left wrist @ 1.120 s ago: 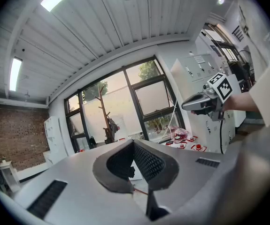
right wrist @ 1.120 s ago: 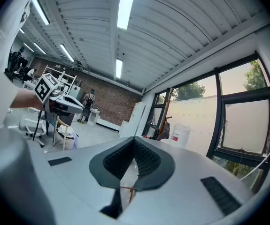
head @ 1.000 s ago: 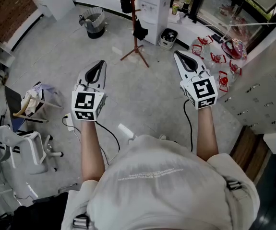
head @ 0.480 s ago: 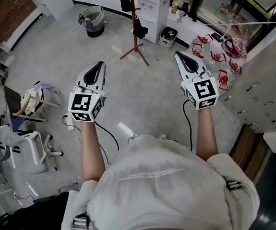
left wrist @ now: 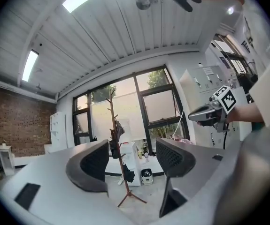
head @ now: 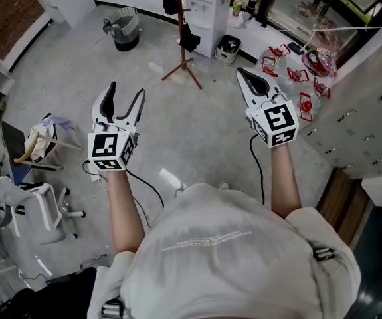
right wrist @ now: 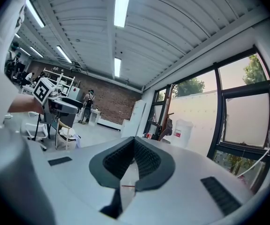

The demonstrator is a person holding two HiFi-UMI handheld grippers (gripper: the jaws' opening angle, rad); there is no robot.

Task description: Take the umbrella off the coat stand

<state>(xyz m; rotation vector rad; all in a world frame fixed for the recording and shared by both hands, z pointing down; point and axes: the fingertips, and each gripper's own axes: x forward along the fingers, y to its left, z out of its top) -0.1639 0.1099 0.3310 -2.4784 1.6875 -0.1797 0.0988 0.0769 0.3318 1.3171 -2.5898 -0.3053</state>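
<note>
A brown coat stand point(head: 181, 38) rises from the floor well ahead of both grippers. Dark items hang on it; a small black folded one point(head: 189, 40) low on the pole may be the umbrella. My left gripper point(head: 125, 95) is held level, its jaws opening with nothing between them. In the left gripper view the stand point(left wrist: 117, 168) shows far off through the left gripper's point(left wrist: 132, 158) gap. My right gripper point(head: 242, 74) is shut and empty, right of the stand's line. In its own view the right gripper point(right wrist: 134, 142) has its pads meeting, with the stand point(right wrist: 166, 109) beyond.
A white water dispenser point(head: 207, 8) and a small bin point(head: 228, 47) stand just behind the coat stand. A trash bin point(head: 125, 30) sits to its left. A chair with clothes point(head: 44, 138) and an office chair point(head: 31, 198) are at left. Red items point(head: 297, 58) and lockers point(head: 363, 111) line the right.
My left gripper's jaws have swung apart from shut and it has shifted a little to the left. The right gripper has stayed put and shut.
</note>
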